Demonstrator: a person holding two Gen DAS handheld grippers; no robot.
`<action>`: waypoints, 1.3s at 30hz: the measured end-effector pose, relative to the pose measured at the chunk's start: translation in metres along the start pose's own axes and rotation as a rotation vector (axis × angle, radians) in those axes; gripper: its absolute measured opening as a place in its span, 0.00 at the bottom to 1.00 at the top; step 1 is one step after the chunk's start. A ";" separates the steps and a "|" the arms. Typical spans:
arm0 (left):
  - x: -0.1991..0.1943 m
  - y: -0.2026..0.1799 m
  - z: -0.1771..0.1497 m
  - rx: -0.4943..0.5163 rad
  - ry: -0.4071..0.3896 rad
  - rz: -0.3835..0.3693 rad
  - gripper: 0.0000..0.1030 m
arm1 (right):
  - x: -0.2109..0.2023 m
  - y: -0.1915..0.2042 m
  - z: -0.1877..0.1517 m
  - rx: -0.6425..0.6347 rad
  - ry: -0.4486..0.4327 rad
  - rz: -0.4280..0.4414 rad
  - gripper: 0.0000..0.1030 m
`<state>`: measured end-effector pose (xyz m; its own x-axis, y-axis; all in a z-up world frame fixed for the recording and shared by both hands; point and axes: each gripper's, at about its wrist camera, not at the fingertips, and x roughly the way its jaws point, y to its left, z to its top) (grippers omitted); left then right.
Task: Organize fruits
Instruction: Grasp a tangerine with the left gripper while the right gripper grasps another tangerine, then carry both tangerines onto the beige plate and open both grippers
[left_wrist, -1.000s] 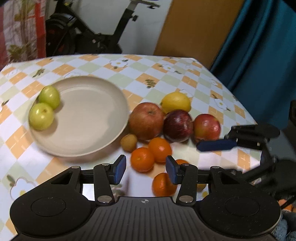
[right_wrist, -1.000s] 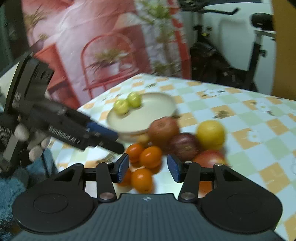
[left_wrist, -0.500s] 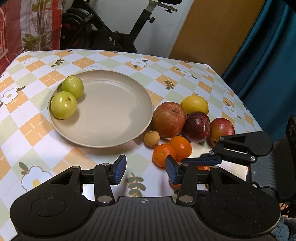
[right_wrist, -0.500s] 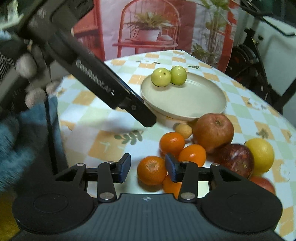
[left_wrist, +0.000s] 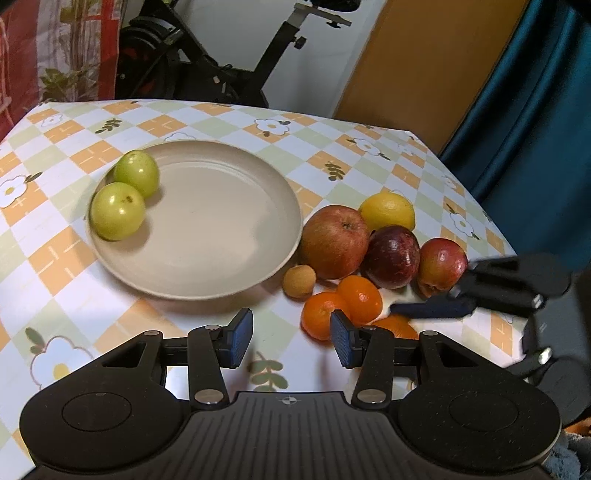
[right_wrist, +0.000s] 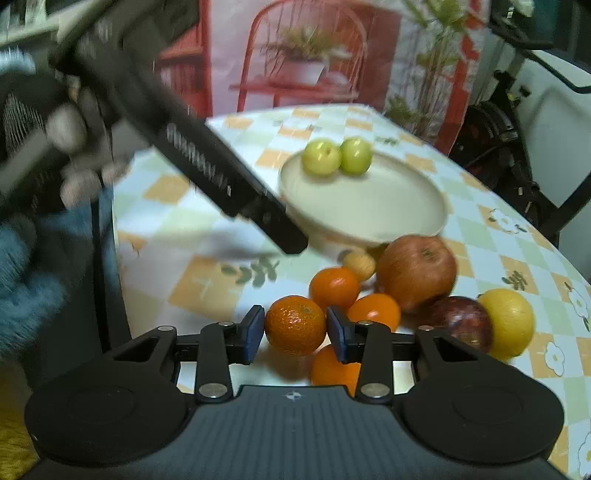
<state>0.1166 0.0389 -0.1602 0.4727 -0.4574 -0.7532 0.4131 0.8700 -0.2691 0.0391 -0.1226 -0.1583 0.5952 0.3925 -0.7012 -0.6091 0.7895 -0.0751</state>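
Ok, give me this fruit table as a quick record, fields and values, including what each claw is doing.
plate: holds two green fruits
beside plate: three apples, lemon, small tan fruit, tangerines
left claw: open, nothing between pads
right claw: closing around tangerine
surface: checked tablecloth

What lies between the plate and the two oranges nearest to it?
A small tan round fruit sits there, close to the plate rim and beside the big red apple; the left wrist view shows it best.
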 end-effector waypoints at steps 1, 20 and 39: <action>0.002 -0.003 0.000 0.012 -0.002 0.000 0.47 | -0.006 -0.004 0.000 0.016 -0.017 -0.011 0.39; 0.042 -0.042 -0.004 0.225 0.023 0.046 0.37 | -0.061 -0.054 -0.010 0.209 -0.147 -0.134 0.39; -0.016 0.013 0.055 0.079 -0.143 0.128 0.36 | -0.024 -0.070 0.048 0.155 -0.154 -0.103 0.39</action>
<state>0.1574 0.0476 -0.1189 0.6288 -0.3707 -0.6835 0.4000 0.9080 -0.1245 0.0924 -0.1641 -0.1021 0.7299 0.3640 -0.5786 -0.4605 0.8874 -0.0227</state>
